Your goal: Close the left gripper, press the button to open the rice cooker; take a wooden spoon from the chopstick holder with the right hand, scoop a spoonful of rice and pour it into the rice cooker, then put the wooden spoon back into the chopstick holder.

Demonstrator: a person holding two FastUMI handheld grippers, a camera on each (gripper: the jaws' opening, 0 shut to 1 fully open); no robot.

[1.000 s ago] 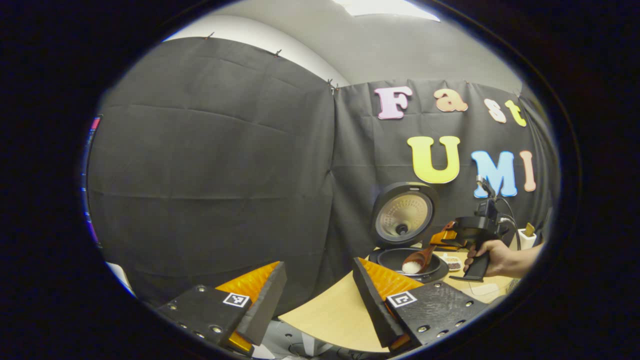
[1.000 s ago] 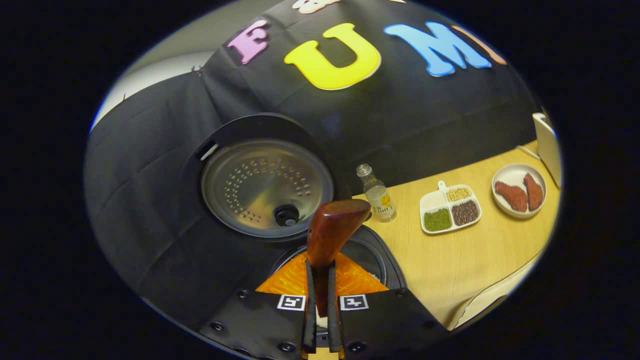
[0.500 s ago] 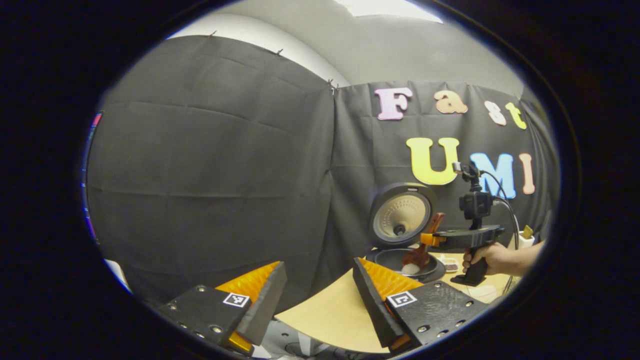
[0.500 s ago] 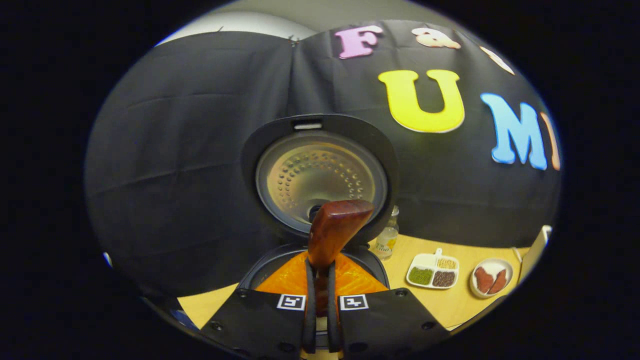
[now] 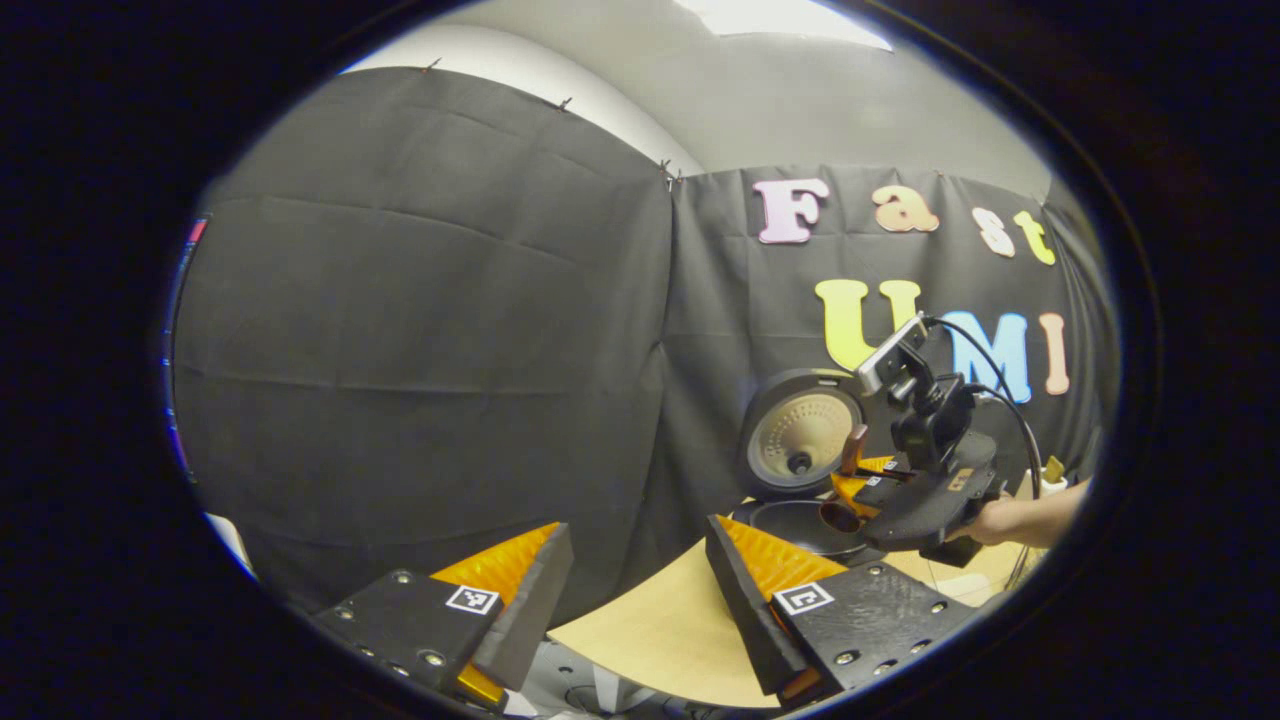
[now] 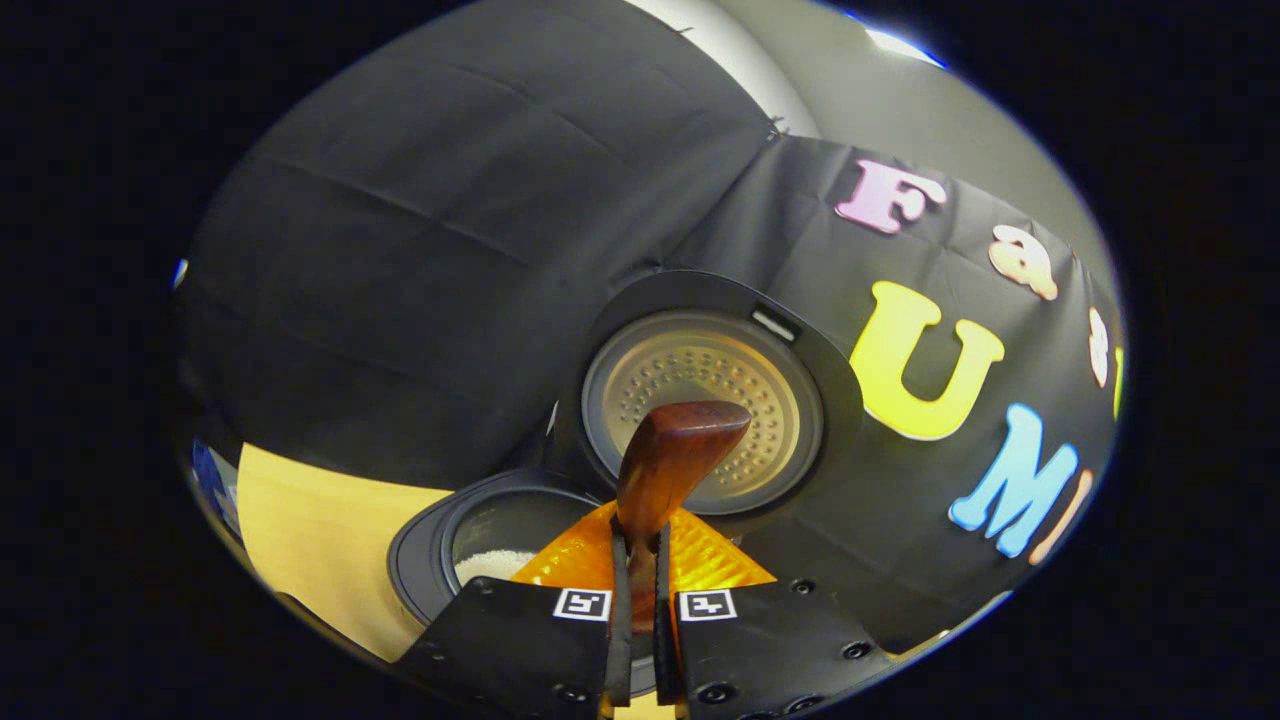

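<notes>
The right gripper clamps the wooden spoon; the left gripper stands wide. Risk: over-rotation scatters rice beside the rice cooker below.

Around you, black cloth hangs in two panels, clipped along the top edge and meeting at a corner seam. Above it you see a pale grey wall and a bright ceiling light. The light wood bench has a rounded edge.

Right hand-held gripper clamped and tilted; left hand-held gripper spread.
</notes>
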